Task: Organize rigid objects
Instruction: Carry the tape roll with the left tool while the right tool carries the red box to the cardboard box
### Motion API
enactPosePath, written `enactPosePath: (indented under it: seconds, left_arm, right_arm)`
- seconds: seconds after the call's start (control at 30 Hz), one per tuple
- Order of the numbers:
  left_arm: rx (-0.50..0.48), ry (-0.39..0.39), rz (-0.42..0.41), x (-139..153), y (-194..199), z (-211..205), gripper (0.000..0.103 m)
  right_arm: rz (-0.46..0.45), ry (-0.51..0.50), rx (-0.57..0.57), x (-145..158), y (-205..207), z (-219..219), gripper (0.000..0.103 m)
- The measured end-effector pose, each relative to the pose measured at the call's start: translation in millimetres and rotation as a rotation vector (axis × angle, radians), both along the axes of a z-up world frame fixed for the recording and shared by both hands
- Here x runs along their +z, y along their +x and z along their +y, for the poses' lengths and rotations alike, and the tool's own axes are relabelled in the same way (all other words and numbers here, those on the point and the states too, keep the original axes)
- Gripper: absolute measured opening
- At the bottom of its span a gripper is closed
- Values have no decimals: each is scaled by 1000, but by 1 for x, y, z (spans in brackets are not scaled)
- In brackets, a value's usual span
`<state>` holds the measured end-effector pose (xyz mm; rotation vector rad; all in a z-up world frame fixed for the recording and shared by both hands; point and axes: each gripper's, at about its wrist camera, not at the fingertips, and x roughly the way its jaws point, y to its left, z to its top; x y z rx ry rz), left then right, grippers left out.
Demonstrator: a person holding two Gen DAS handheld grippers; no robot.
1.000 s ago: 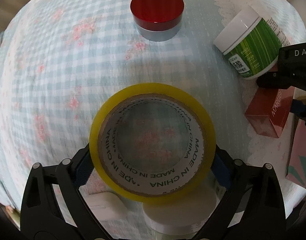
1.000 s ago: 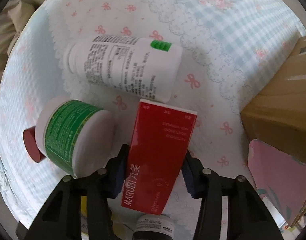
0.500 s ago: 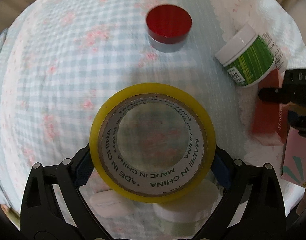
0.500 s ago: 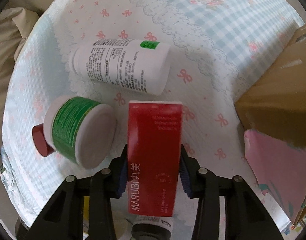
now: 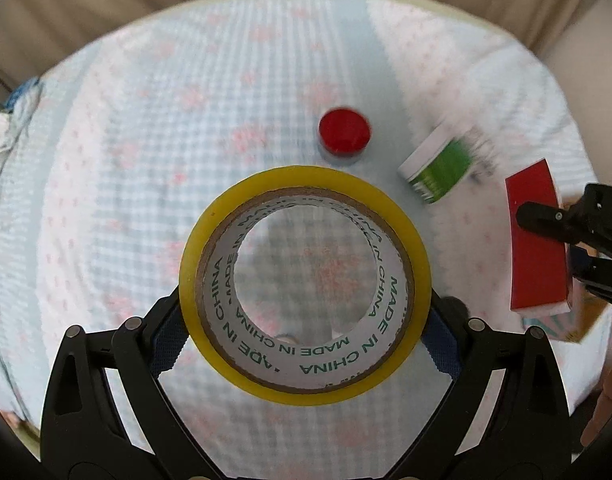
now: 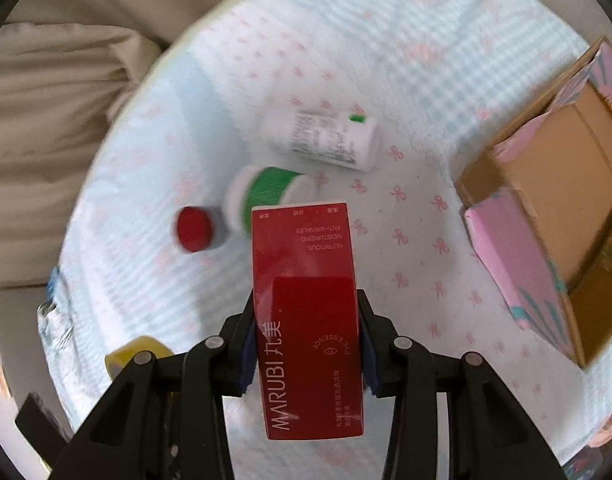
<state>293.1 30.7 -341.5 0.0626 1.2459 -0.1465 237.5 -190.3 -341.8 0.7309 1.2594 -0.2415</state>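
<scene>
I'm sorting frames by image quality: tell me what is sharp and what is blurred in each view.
Left wrist view: the tape roll in the left gripper is crisp, while the green-labelled jar and checked cloth are motion-smeared. Right wrist view: the red box in the right gripper reads clearly, while the white bottle and red-lidded jar are blurred.

Both grippers now sit higher above the checked, bow-printed bedspread (image 5: 153,168) than a second ago. The red-lidded round jar (image 5: 344,136) and the green-labelled white tub (image 5: 440,168) appear smaller and farther off. The red rectangular carton (image 6: 308,320) is lifted clear of the cloth, straightened upright in view. The open pink-sided cardboard box (image 6: 554,208) shows more interior.
</scene>
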Motion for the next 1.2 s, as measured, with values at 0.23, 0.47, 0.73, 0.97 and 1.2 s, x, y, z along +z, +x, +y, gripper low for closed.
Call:
enactPosePath:
  seconds: [0.23,0.47,0.73,0.97,1.2]
  left_arm:
    - [-59,-48,-68,82,-37,2,96]
    - [-108,-77,-113,136,-65,-16,96]
    - [-135,-96,-139,163,-93,-94,96]
    - [-78,-111,-120,159,-101,-187,96]
    - [-47,-121,-67,135,-95,-273,96]
  right_arm:
    - [-81,35,24,76,-50,17,38]
    - [-135,35,35,129,-96,-5,38]
    - [-168,-2,46,151,-137,-83,38]
    - [-164,0,114,144,-147,-174,38]
    - [-119,-10,188,119,-137,-252,38]
